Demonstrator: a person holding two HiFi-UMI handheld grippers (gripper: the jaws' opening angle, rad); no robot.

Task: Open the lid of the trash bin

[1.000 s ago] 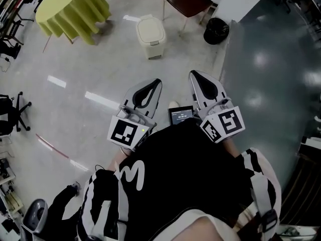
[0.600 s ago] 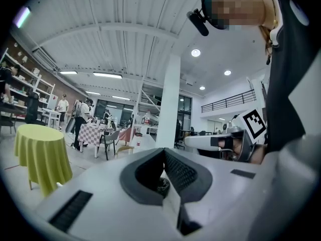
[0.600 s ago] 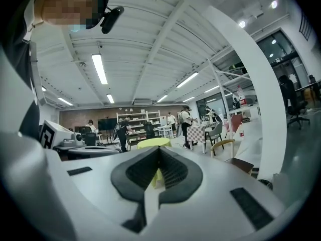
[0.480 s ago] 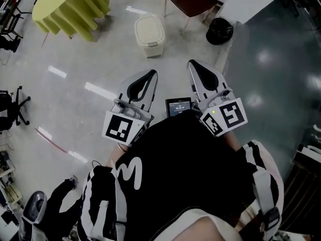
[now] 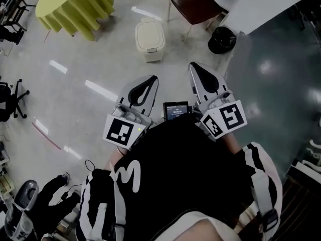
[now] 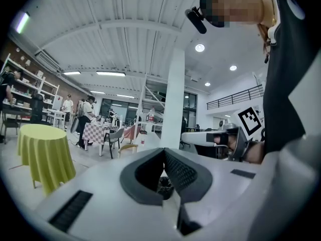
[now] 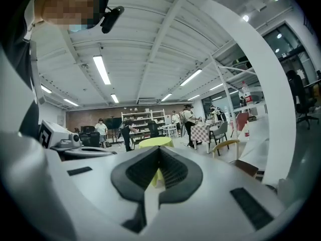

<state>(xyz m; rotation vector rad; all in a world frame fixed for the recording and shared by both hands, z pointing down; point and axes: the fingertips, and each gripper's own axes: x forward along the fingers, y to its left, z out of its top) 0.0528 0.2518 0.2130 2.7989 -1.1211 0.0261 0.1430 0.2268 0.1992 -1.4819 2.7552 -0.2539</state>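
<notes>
Before me lies a glossy pale floor (image 5: 90, 59); a yellow-draped table (image 5: 70, 1) stands far left, a brown chair (image 5: 193, 4) far right.

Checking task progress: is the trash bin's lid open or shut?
Shut. In the head view the lid lies flat atop the trash bin, covering it.

Glossy pale floor (image 5: 90, 69), darker to the right. Bears a cream trash bin (image 5: 150, 38), lid down, near a brown-seated chair (image 5: 193, 5) and a black basket (image 5: 222, 39). Further left, a table (image 5: 75, 6) under yellow cloth.

One trash bin (image 5: 150, 38), one yellow-draped table (image 5: 75, 3), one black basket (image 5: 222, 39)
</notes>
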